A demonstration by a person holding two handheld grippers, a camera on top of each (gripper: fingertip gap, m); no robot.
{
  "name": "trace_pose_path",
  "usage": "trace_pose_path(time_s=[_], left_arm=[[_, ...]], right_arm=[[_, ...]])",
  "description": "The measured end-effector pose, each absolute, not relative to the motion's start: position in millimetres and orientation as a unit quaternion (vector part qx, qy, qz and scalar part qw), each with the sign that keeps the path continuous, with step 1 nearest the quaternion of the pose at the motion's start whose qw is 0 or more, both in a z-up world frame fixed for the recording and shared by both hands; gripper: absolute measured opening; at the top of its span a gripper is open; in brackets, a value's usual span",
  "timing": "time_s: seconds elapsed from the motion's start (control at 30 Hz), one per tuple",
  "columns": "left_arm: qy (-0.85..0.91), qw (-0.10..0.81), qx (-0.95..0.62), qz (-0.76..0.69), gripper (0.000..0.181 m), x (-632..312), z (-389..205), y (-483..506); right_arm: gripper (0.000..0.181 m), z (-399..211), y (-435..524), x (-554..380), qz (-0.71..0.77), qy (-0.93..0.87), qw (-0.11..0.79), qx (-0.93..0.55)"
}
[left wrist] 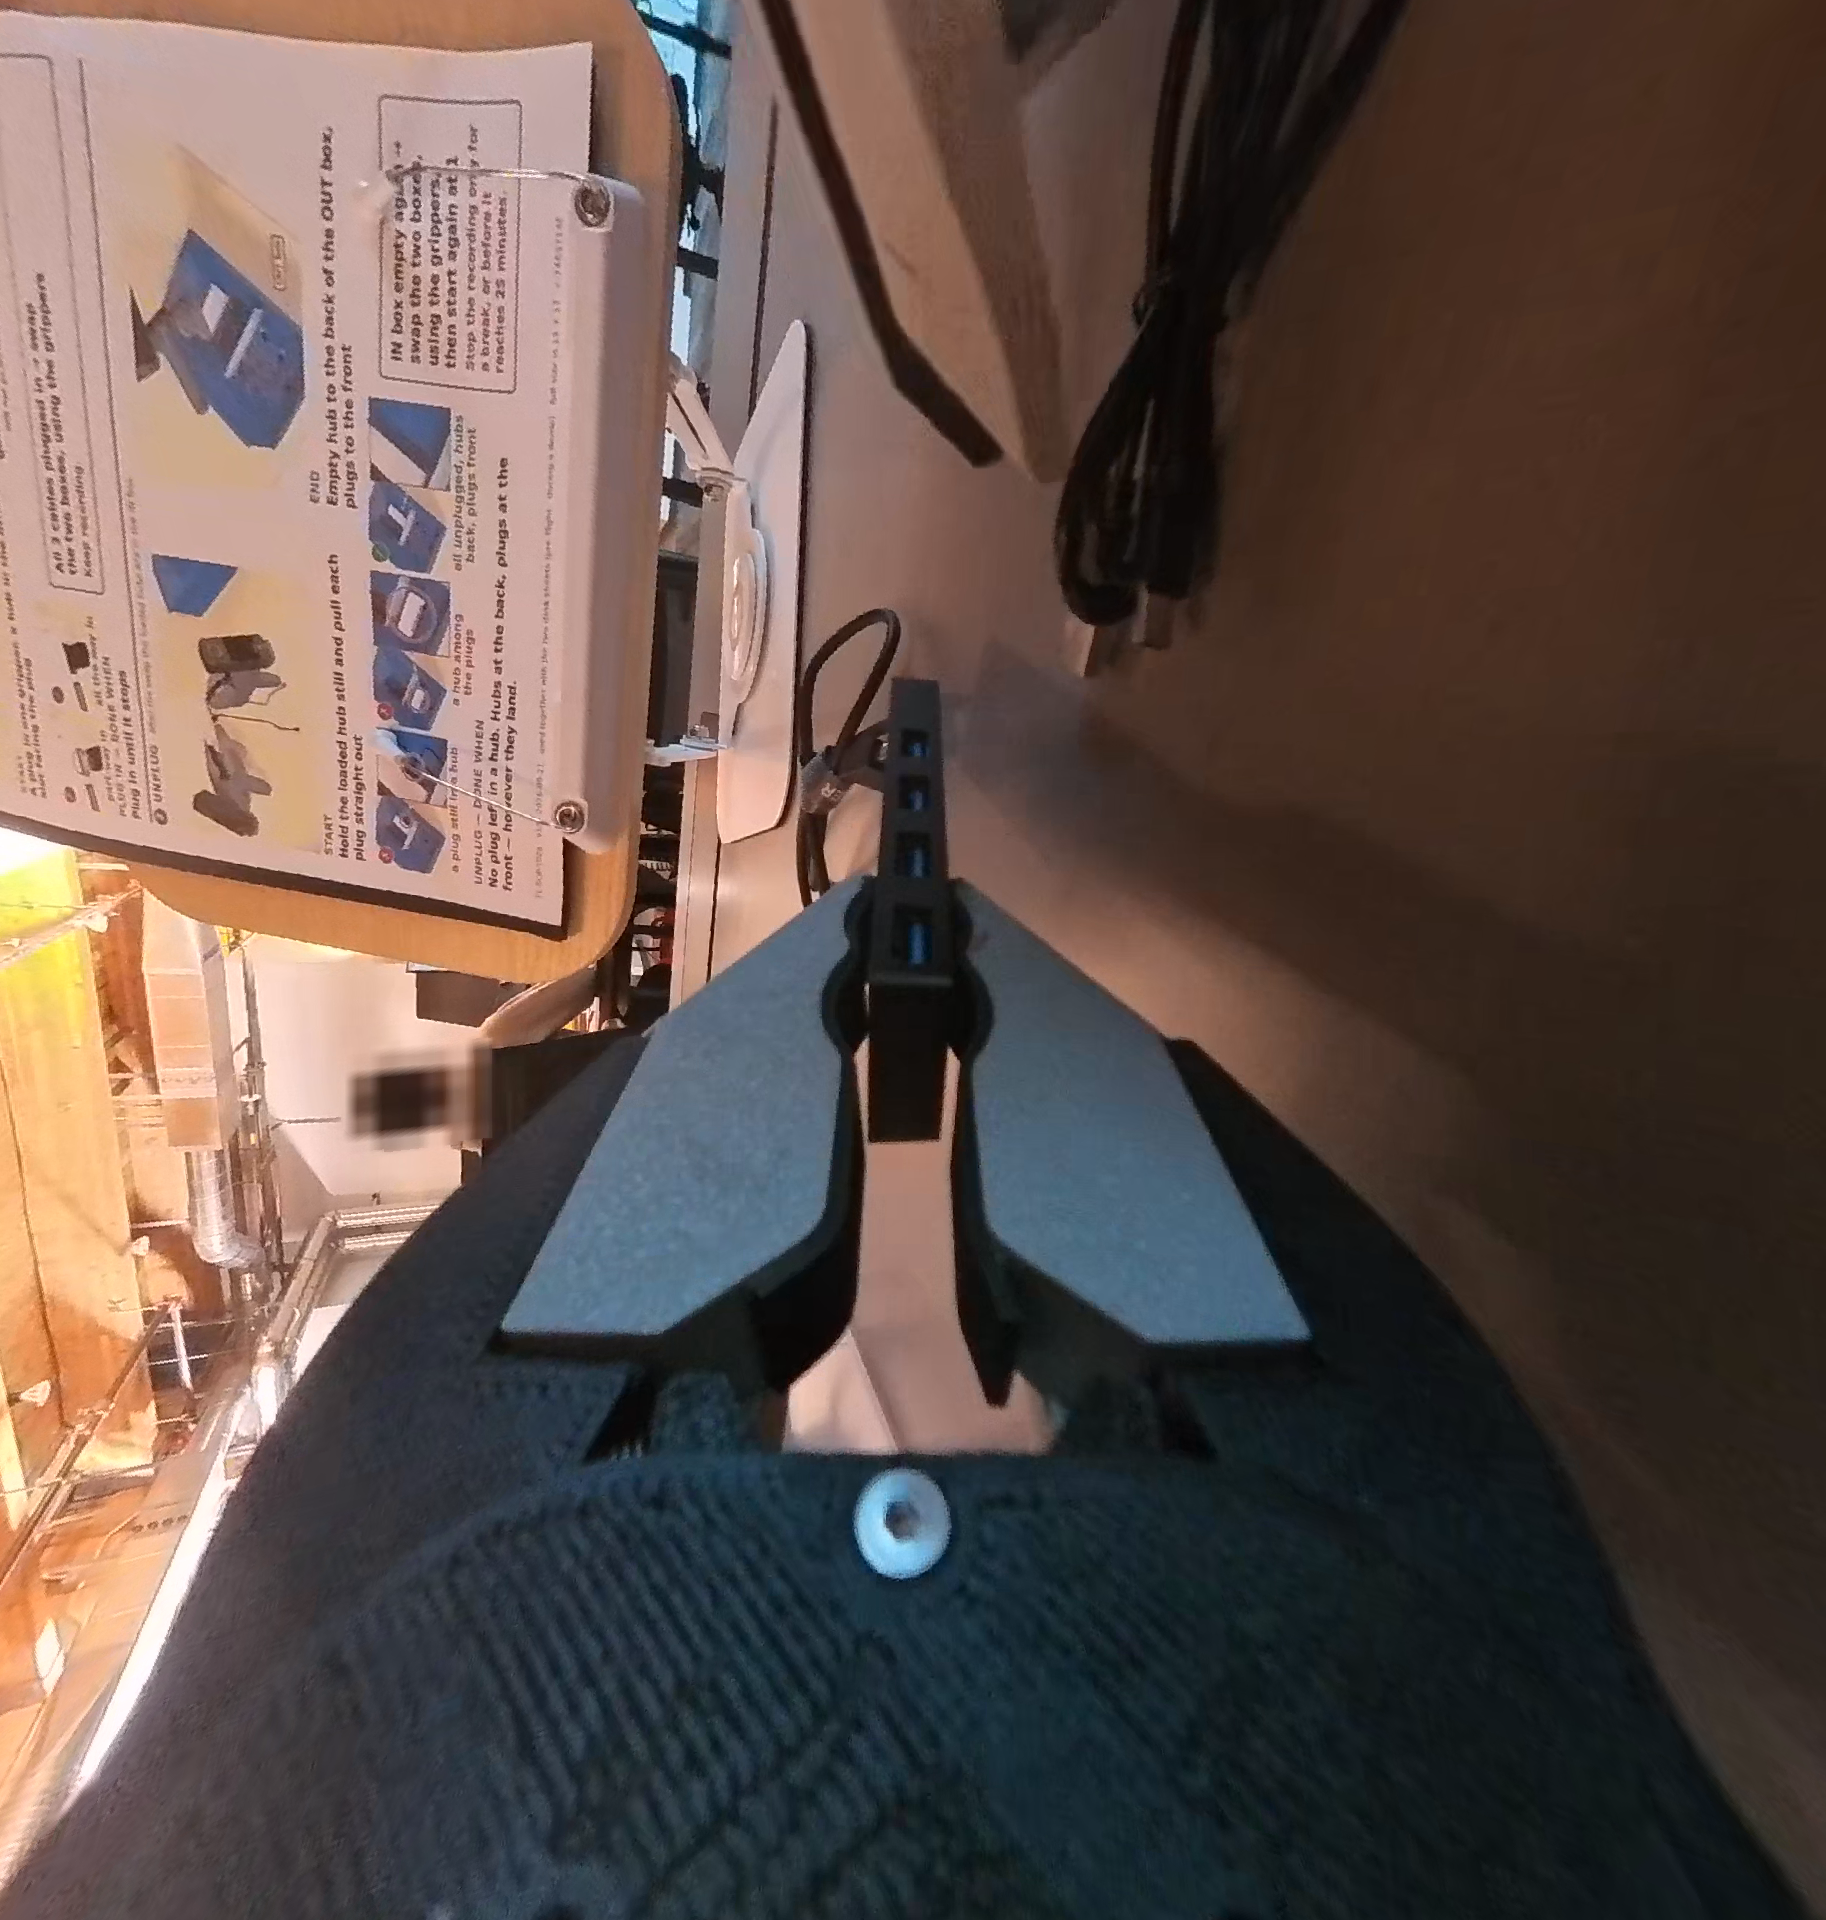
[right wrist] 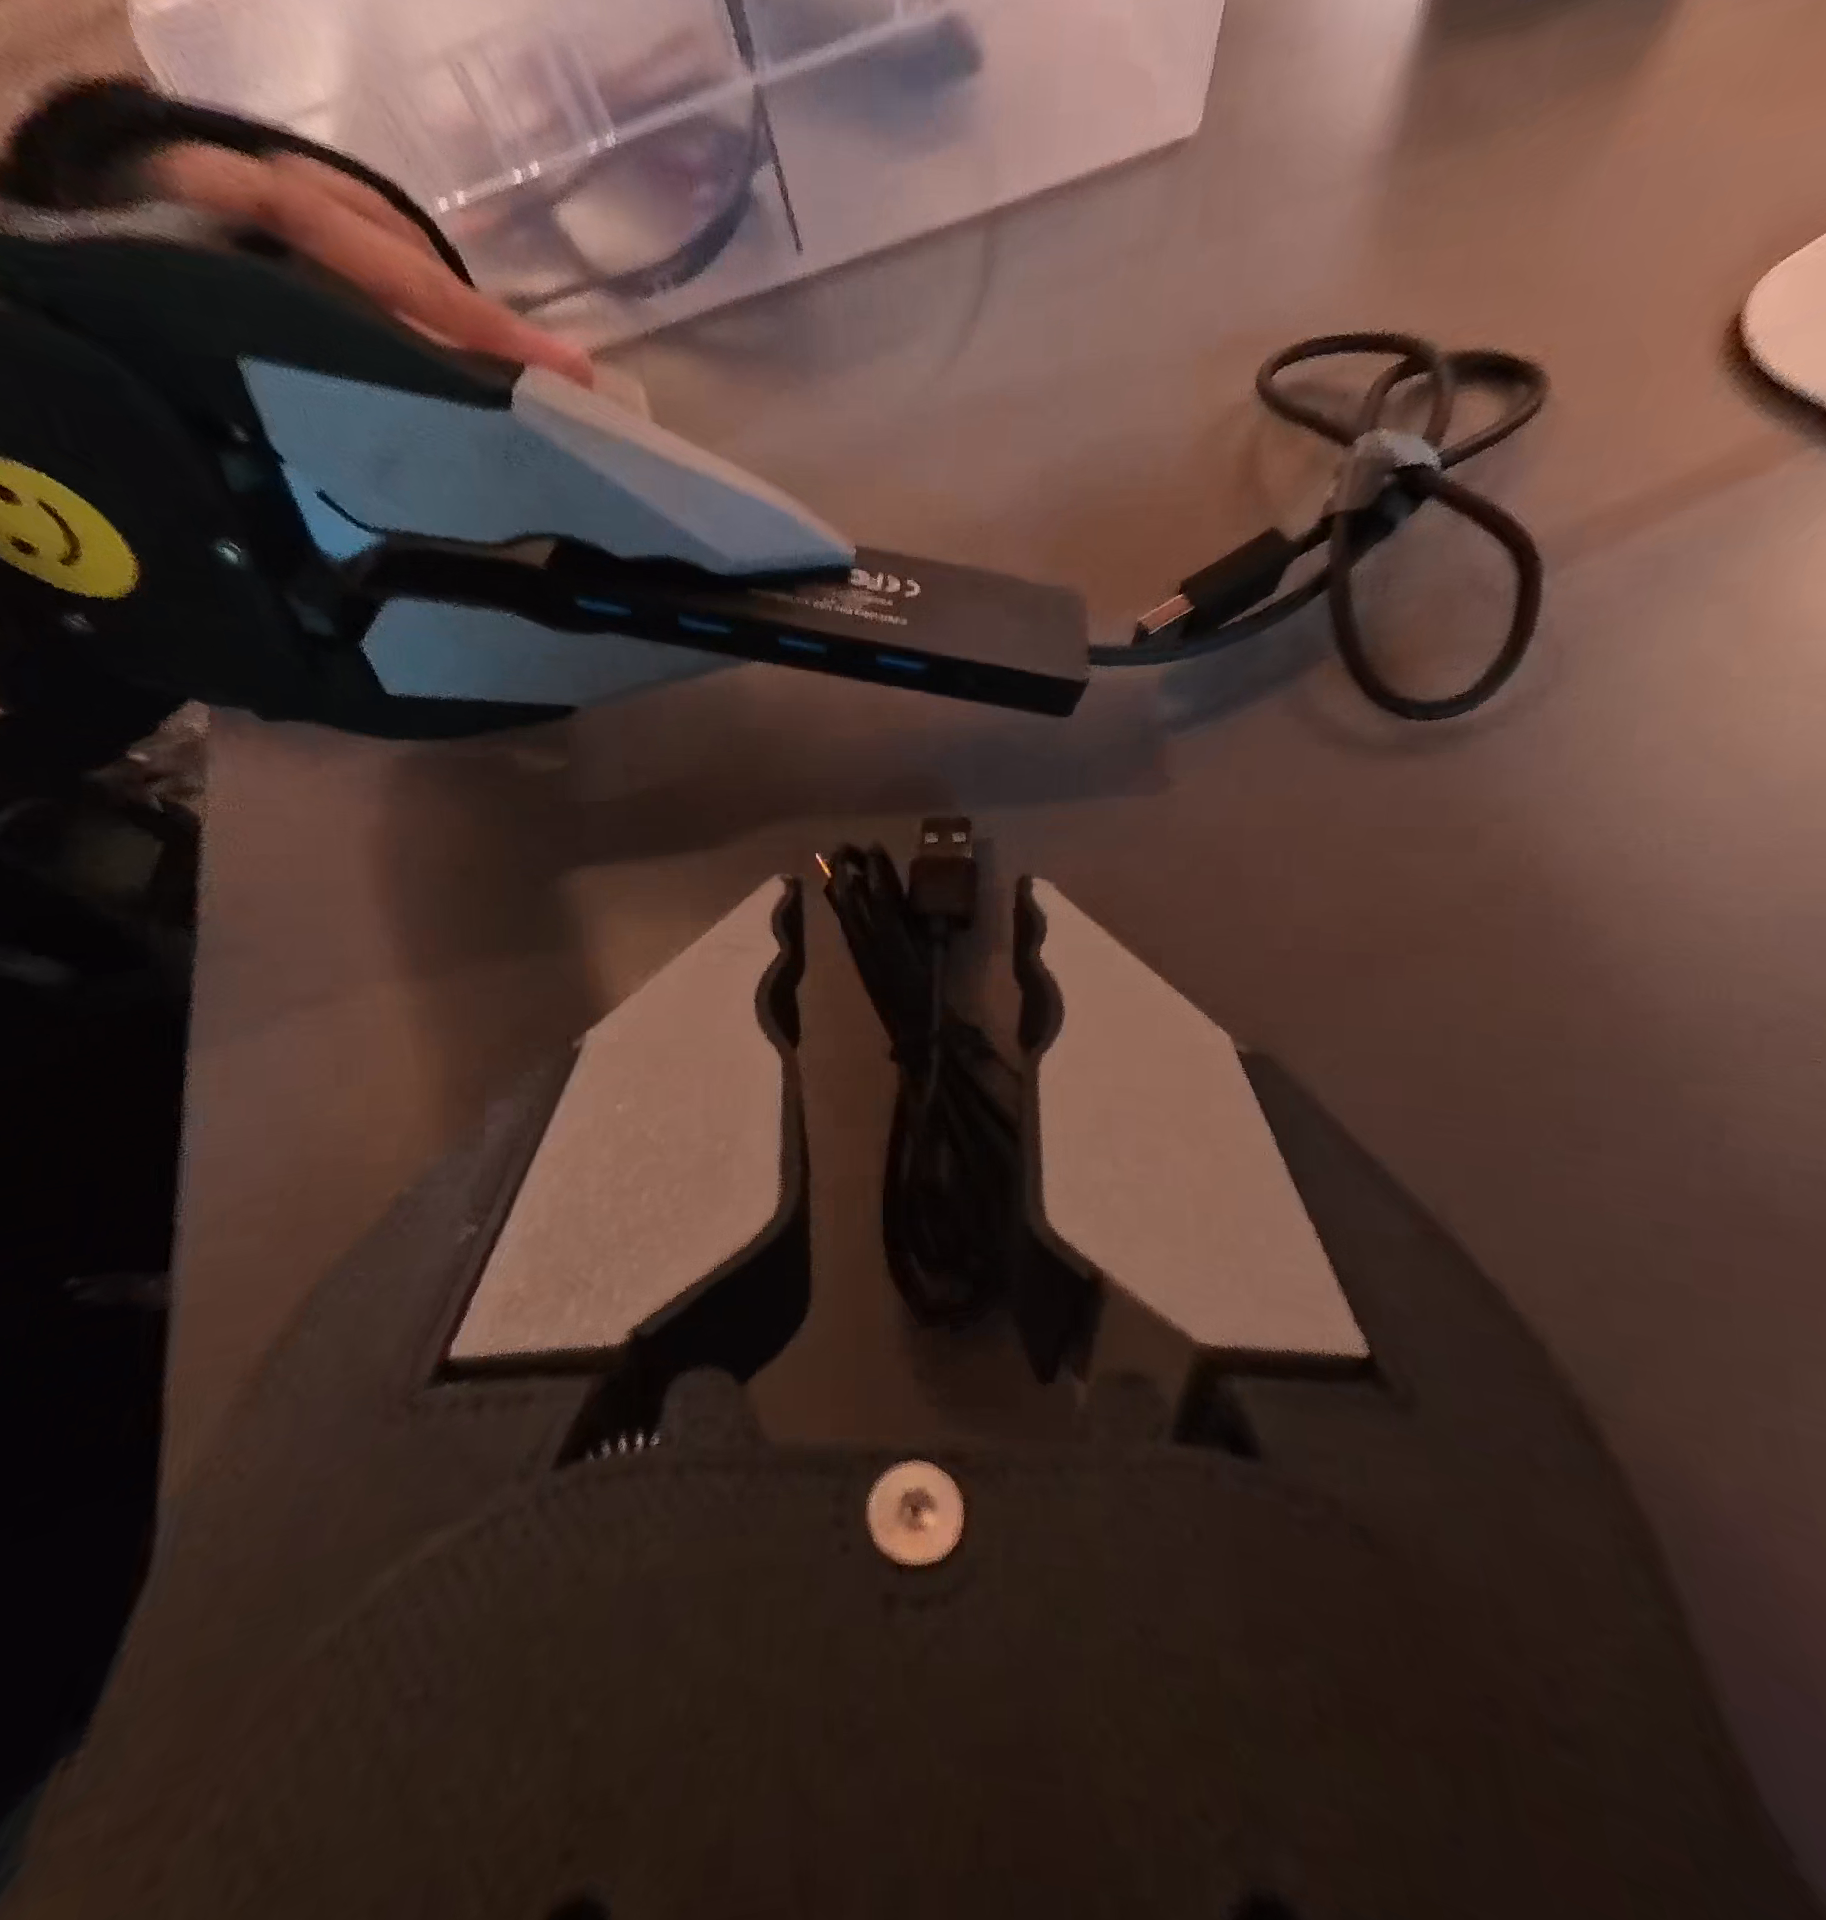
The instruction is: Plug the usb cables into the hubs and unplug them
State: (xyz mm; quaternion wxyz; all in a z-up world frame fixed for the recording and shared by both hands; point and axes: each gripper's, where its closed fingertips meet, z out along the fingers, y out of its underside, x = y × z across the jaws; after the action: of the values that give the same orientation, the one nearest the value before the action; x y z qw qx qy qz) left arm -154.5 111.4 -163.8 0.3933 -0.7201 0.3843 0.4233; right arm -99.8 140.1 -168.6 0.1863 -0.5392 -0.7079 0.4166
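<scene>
My left gripper (left wrist: 911,935) is shut on a slim black USB hub (left wrist: 914,821) with a row of blue ports and holds it edge-on above the table. It also shows at the left of the right wrist view (right wrist: 743,613), holding the hub (right wrist: 950,623) level. The hub's own cable (right wrist: 1428,520) lies coiled and tied on the table beyond it. My right gripper (right wrist: 909,894) is open just above the table. A bundled black USB cable (right wrist: 930,1122) lies between its fingers, its plug (right wrist: 945,857) pointing toward the hub. The fingers do not seem to touch it.
A clear plastic box (right wrist: 680,135) with cables inside stands at the back of the table. A white flat base (right wrist: 1813,312) lies at the right edge. A person's hand (right wrist: 369,249) holds the left gripper. An instruction sheet (left wrist: 265,468) and a bunch of black cables (left wrist: 1158,416) show in the left wrist view. About 7 centimetres separates my left fingertips from my right. The white flat base (right wrist: 1813,312) is about equally far from each gripper, around 25 centimetres.
</scene>
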Motion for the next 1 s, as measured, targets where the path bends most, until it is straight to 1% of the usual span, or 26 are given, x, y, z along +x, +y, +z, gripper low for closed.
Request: trace_pose_path(time_s=[0.13,0.17,0.3,0.47,0.57,1.0], left_arm=[[0.382,0.396,-0.721,0.421,0.009,-155,-163,111],[0.383,0.395,-0.721,0.422,0.009,-155,-163,111],[0.386,0.388,-0.719,0.428,0.009,-156,-165,111],[0.383,0.389,-0.719,0.431,0.009,-158,-163,111],[0.384,0.388,-0.714,0.438,0.009,-158,-162,111],[0.407,0.353,-0.669,0.513,0.009,-158,-156,113]], right_arm=[[0.032,-193,137,-104,0.352,-0.74,0.188,-0.542],[0.028,-195,137,-106,0.346,-0.739,0.196,-0.543],[0.026,-196,136,-107,0.335,-0.744,0.202,-0.542],[0.025,-169,116,-108,0.39,-0.742,0.224,-0.497],[0.025,-155,99,-106,0.42,-0.741,0.22,-0.476],[0.024,-153,73,-106,0.425,-0.749,0.194,-0.469]])
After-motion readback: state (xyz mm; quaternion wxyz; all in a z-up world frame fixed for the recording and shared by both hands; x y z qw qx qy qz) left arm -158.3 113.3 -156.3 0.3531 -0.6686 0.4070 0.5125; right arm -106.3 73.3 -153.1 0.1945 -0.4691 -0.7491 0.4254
